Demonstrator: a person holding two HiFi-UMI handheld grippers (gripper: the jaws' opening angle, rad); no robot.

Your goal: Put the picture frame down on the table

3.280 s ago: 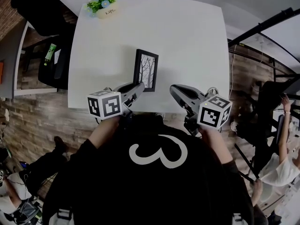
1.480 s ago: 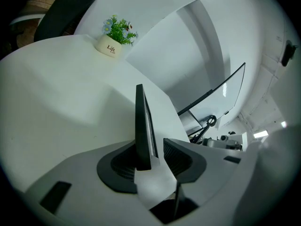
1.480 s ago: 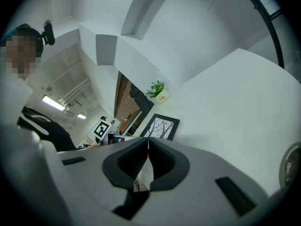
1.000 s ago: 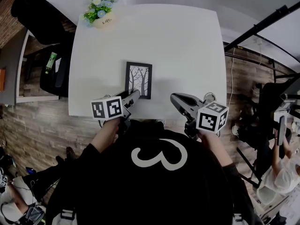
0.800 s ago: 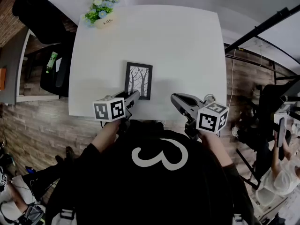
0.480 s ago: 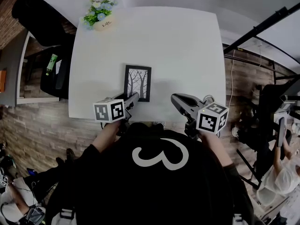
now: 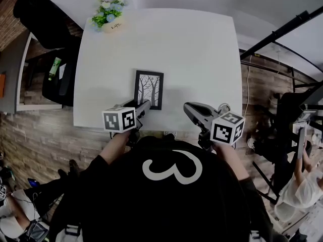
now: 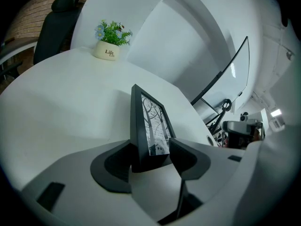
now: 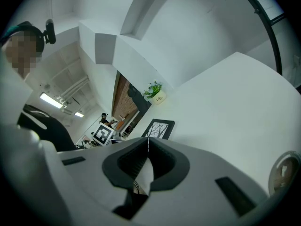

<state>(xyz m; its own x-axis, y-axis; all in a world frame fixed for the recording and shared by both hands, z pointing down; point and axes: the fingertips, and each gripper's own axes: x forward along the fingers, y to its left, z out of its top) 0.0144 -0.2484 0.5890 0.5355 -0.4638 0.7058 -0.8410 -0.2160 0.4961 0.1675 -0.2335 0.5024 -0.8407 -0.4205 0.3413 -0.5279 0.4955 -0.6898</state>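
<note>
The black picture frame (image 7: 149,89), with a print of bare trees, is on the white table (image 7: 197,49) near its front edge. In the left gripper view the frame (image 8: 153,126) shows nearly edge-on and tilted, its face turned right. My left gripper (image 7: 143,106) reaches to its near bottom corner. That corner sits between the jaws of the left gripper (image 8: 151,142), which have just been opening; the right pad no longer presses on it. My right gripper (image 7: 187,107) hovers over the front edge to the right, shut and empty (image 9: 148,138). The right gripper view shows the frame (image 9: 160,127) off to the left.
A small potted plant (image 7: 108,15) stands at the table's far left corner. A black office chair (image 7: 45,14) and a side desk are left of the table. Black metal rods (image 7: 282,29) and another person (image 7: 298,180) are on the right.
Since the oldest frame the picture frame has shifted left and toward the table's front edge. Over the last second the left gripper's marker cube has turned a little; the right gripper has stayed still.
</note>
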